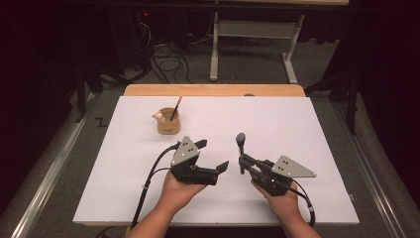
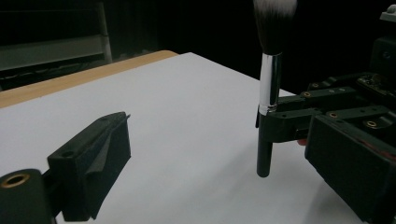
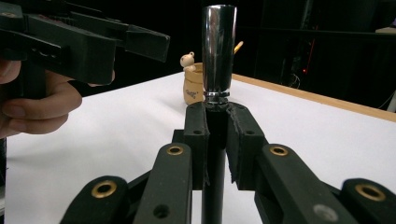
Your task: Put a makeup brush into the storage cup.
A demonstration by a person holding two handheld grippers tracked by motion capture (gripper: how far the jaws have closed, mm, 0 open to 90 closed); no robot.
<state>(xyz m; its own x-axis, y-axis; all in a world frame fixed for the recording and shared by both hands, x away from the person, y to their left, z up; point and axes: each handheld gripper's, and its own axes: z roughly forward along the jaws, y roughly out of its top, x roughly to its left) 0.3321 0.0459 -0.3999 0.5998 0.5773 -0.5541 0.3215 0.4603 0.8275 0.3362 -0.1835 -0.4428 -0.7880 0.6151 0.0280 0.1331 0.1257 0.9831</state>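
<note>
In the high view we see our two forearms coming up from the bottom edge, each hand wrapped around a gripper low in the frame's middle. The left gripper [image 1: 214, 156] lies tilted toward the right, its jaws spread wide with nothing between them. The right gripper [image 1: 242, 159] points up and left, jaws pinching the black handle of a makeup brush [image 1: 240, 148], which stands upright over the white table cover [image 1: 297, 129] just right of centre.

The right gripper view gives us what the high view cannot: the pads [image 3: 196, 140] pressed on the dark handle just below the chrome ferrule, and our left hand [image 3: 39, 109] at the left edge. Behind the brush sits a wooden cup [image 3: 194, 88] with a small figure on its rim.

The left gripper view shows the brush's pale-tipped bristles [image 2: 274, 18] at the top edge and the handle's end hanging above the cover.
</note>
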